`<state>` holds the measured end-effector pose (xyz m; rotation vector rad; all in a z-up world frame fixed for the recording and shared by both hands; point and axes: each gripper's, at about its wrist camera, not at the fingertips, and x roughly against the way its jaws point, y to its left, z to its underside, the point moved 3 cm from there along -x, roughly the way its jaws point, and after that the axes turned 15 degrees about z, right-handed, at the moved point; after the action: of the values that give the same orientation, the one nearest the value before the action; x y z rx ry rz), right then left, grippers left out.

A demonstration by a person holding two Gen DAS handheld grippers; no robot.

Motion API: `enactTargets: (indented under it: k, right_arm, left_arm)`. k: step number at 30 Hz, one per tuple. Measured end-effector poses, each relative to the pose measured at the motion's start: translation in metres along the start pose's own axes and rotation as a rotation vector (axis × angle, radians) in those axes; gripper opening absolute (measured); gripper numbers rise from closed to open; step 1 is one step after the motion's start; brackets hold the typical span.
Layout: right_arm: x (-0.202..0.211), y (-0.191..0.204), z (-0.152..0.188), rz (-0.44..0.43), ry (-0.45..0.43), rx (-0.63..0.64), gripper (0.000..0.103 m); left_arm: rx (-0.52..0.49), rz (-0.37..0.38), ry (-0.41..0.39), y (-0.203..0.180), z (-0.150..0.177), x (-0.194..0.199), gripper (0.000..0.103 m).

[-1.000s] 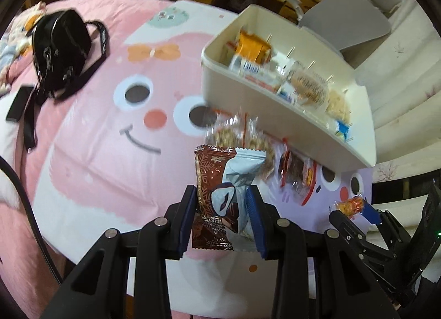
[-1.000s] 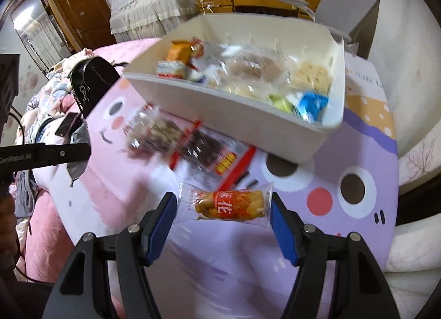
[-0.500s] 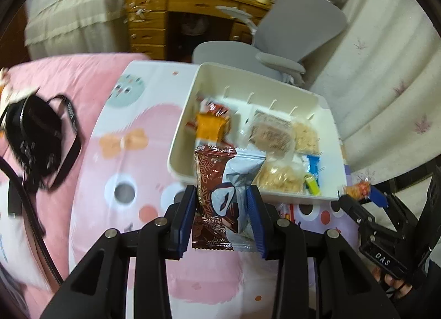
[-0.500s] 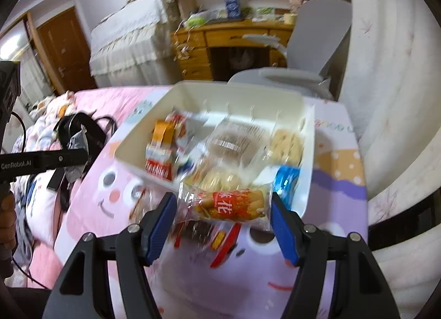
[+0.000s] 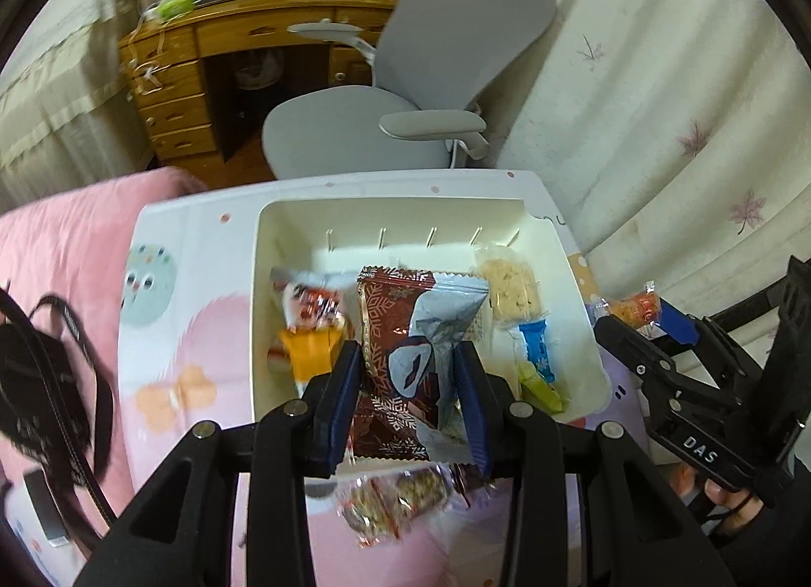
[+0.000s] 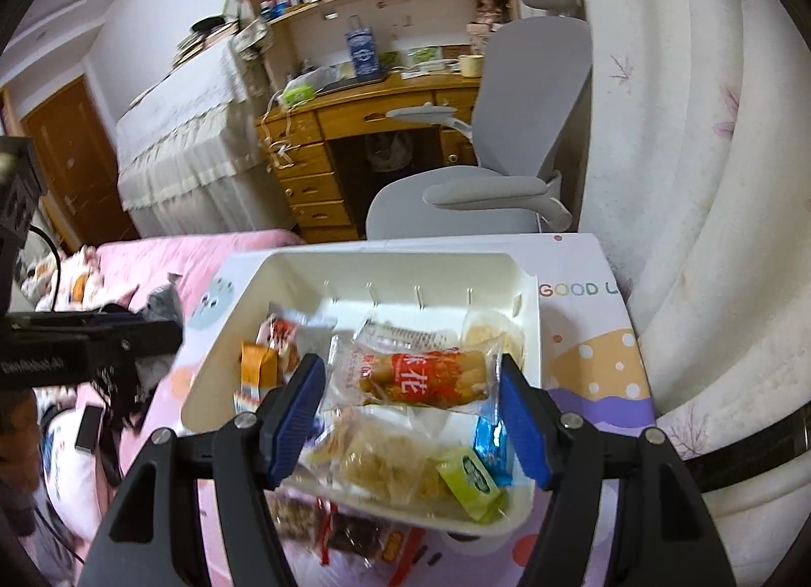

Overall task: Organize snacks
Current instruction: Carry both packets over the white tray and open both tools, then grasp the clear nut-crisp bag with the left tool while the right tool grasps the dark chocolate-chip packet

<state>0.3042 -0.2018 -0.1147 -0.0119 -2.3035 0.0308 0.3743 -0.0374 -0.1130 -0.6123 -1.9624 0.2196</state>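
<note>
My left gripper (image 5: 409, 394) is shut on a brown and light-blue snack packet (image 5: 405, 333) and holds it above the near half of the white divided box (image 5: 567, 252). My right gripper (image 6: 410, 414) is shut on a clear packet with an orange-red label (image 6: 420, 376), held over the box (image 6: 527, 333). The right gripper also shows at the right of the left wrist view (image 5: 654, 333). The box holds several wrapped snacks. More packets lie on the mat in front of the box (image 5: 390, 501) (image 6: 355, 531).
A black bag (image 5: 35, 394) lies on the pink bedding at left. A grey office chair (image 5: 405, 95) and a wooden desk (image 6: 355, 110) stand behind the mat. A white curtain (image 6: 709, 181) hangs at right.
Both grippers have risen and moved forward over the box with their packets still held. The box now sits below them instead of ahead.
</note>
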Motion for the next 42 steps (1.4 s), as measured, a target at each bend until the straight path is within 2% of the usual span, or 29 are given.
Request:
enactTargets:
  k: [1, 2, 3, 4, 10, 19, 24, 30, 38, 42]
  right_arm:
    - [-0.001, 0.000, -0.002, 0.007, 0.003, -0.010, 0.069]
    - [-0.004, 0.000, -0.004, 0.013, 0.007, -0.027, 0.069]
    - [-0.005, -0.001, -0.005, 0.015, 0.012, -0.038, 0.070]
    - [-0.007, -0.001, -0.006, 0.022, 0.019, -0.050, 0.070]
    - [-0.011, -0.005, 0.001, 0.039, 0.076, -0.144, 0.072]
    - [-0.009, -0.010, 0.017, 0.049, 0.150, -0.198, 0.073]
    - [0.000, -0.011, 0.028, 0.047, 0.201, -0.240, 0.073]
    - [0.003, -0.019, 0.045, 0.034, 0.314, -0.319, 0.073]
    - [-0.002, -0.033, 0.084, 0.030, 0.478, -0.495, 0.073]
    - [-0.008, -0.034, 0.109, 0.019, 0.559, -0.570, 0.073]
  left_arm:
    - [-0.014, -0.002, 0.003, 0.000, -0.006, -0.003, 0.036]
    - [-0.023, -0.001, -0.001, -0.001, -0.010, -0.004, 0.041]
    - [-0.027, 0.002, -0.005, -0.001, -0.012, -0.005, 0.050]
    - [-0.031, 0.009, -0.011, -0.002, -0.015, -0.005, 0.053]
    - [-0.050, 0.021, 0.011, -0.003, -0.014, -0.004, 0.055]
    - [-0.069, 0.016, 0.038, 0.001, 0.004, 0.010, 0.056]
    - [-0.101, 0.005, 0.072, 0.003, 0.026, 0.020, 0.058]
    - [-0.116, -0.002, 0.117, 0.012, 0.057, 0.025, 0.063]
    - [-0.103, -0.008, 0.215, 0.026, 0.103, 0.012, 0.063]
    - [-0.091, -0.014, 0.258, 0.033, 0.120, 0.001, 0.068]
